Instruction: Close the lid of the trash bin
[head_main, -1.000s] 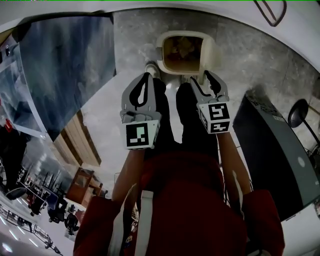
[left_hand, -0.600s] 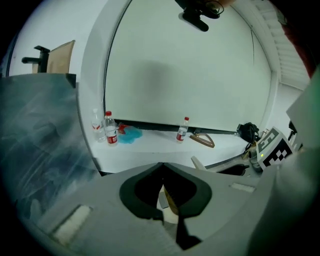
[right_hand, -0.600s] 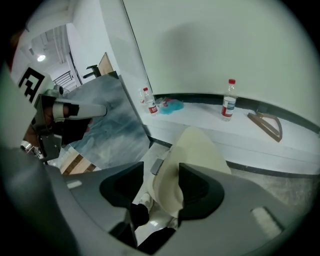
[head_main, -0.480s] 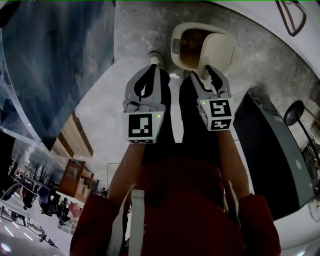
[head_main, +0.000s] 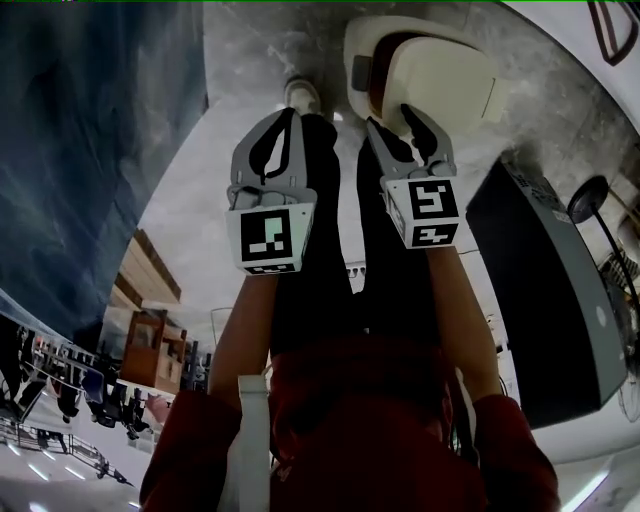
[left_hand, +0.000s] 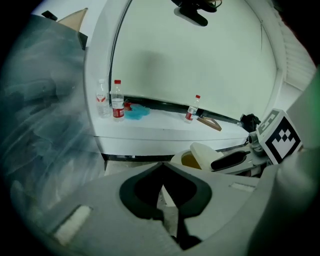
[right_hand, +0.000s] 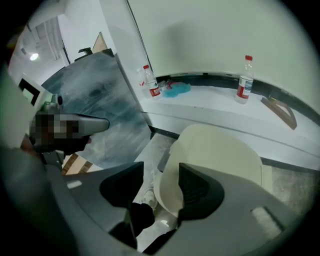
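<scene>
The trash bin (head_main: 360, 75) stands on the stone floor just ahead of the person's feet. Its cream lid (head_main: 440, 75) is tipped most of the way over the opening, and a dark slice of the inside shows on the left. The right gripper (head_main: 395, 125) is at the lid's near edge with its jaws apart. The rim shows in the gap between them, though I cannot say whether either pad touches it. The left gripper (head_main: 292, 115) hangs beside it, off the bin, jaws pressed tip to tip with nothing in them. Behind the bin runs a white ledge (left_hand: 165, 131) (water bottles (left_hand: 117, 100) and a blue cloth (left_hand: 136, 112) on it).
</scene>
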